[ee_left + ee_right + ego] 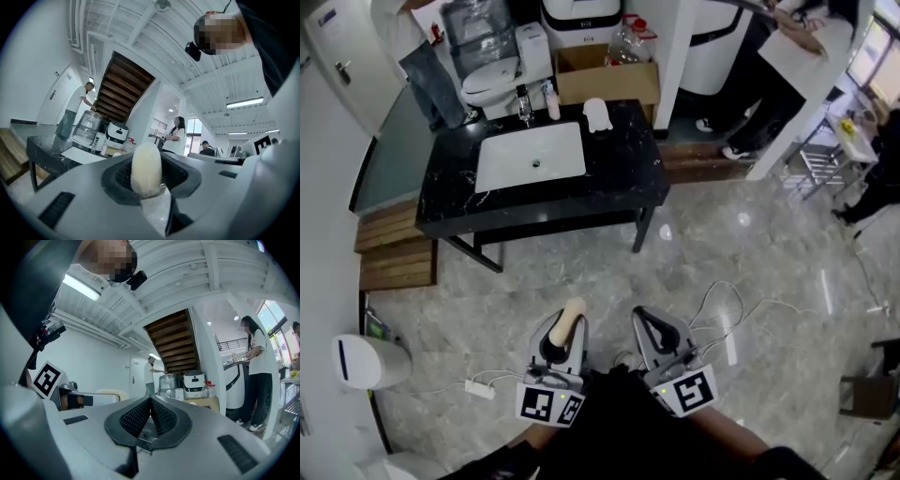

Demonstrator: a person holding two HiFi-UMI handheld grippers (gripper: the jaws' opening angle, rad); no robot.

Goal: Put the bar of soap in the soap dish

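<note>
A cream bar of soap [569,322] stands on end between the jaws of my left gripper [565,330], which is shut on it; in the left gripper view the soap [146,168] sticks up from the dark pads [178,176]. My right gripper [647,323] is beside it, shut and holding nothing, its ribbed pads [161,418] pressed together. Both grippers hover over the marble floor, well short of the black counter [628,169] with its white sink [530,157]. A small white object [597,114] at the counter's back right may be the soap dish.
A faucet [525,105] and a bottle [552,101] stand behind the sink. Behind the counter are a cardboard box [605,77] and a toilet [492,82]. Wooden pallets [394,246] lie left. A power strip [480,387] and cables lie on the floor. People stand at the back right.
</note>
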